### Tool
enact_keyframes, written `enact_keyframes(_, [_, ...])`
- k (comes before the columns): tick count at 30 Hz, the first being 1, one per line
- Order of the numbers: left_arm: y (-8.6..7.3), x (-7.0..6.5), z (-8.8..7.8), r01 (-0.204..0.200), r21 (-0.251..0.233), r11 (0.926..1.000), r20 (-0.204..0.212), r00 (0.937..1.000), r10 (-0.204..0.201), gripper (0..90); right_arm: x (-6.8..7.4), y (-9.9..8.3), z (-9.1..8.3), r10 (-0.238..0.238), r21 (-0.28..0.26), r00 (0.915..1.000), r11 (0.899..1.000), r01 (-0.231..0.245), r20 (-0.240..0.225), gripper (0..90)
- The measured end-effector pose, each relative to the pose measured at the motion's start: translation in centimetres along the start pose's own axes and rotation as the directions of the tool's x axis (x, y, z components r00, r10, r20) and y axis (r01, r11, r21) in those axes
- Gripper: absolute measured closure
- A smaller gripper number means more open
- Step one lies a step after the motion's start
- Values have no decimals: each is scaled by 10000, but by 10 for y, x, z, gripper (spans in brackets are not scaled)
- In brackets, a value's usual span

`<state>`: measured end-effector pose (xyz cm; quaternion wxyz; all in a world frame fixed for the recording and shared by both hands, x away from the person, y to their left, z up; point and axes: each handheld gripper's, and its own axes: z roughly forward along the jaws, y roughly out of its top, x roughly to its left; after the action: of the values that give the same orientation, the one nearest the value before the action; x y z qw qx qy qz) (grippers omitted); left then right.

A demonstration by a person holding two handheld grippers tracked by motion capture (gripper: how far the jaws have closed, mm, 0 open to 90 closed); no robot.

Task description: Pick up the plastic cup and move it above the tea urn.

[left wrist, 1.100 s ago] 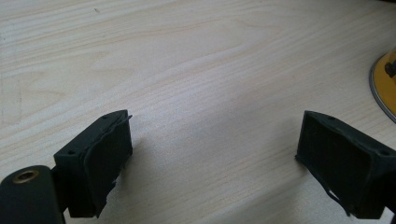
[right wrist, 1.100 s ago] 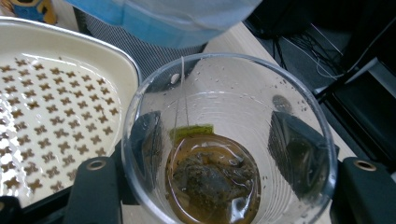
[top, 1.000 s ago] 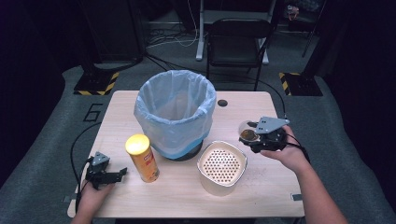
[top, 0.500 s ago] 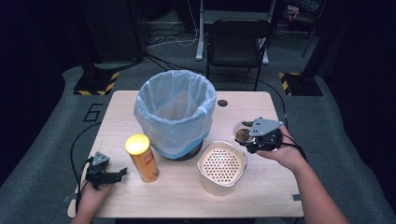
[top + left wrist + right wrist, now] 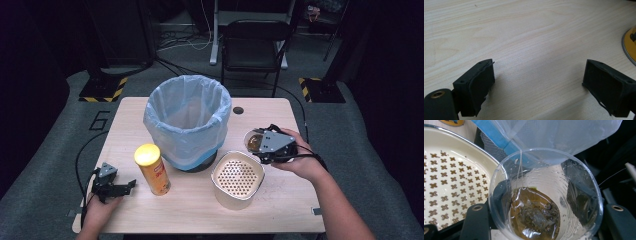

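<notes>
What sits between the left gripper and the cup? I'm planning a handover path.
In the high view: the yellow can and the perforated container, between left gripper and cup.

One clear plastic cup [image 5: 546, 195] sits between the jaws of the right gripper [image 5: 272, 145], and one tea bag [image 5: 536, 216] lies in the brown liquid inside it. Just below and left of that gripper stands one cream perforated container [image 5: 237, 179]. Farther to its left is one bin lined with a pale blue bag [image 5: 187, 120]. One yellow-lidded tube can [image 5: 151, 169] stands just right of the left gripper [image 5: 111, 184]. There are two grippers in all, on one wooden table [image 5: 280, 205]. Behind the table is one dark chair [image 5: 255, 47].
</notes>
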<state>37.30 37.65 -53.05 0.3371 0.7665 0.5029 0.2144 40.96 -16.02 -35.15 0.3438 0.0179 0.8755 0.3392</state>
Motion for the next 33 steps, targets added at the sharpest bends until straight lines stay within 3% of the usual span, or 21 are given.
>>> enact_keyframes(5, [0, 0, 0, -7, -3, 10000, -2, 10000, 7, 100, 7, 4, -2, -924, -4, 9955, 9957, 924, 199, 365])
enact_keyframes(11, [0, 0, 0, -6, 0, 10000, 3, 10000, 6, 100, 14, 13, -4, -1646, 46, 9858, 9864, 1645, 324, 365])
enact_keyframes(26, [0, 0, 0, -9, -1, 10000, -2, 10000, 9, 101, 23, 15, 3, -2591, 245, 9649, 9658, 2582, 441, 365])
enact_keyframes(33, [0, 0, 0, -3, -5, 10000, -1, 10000, 3, 101, 24, 15, 5, -2713, 198, 9614, 9625, 2706, 460, 366])
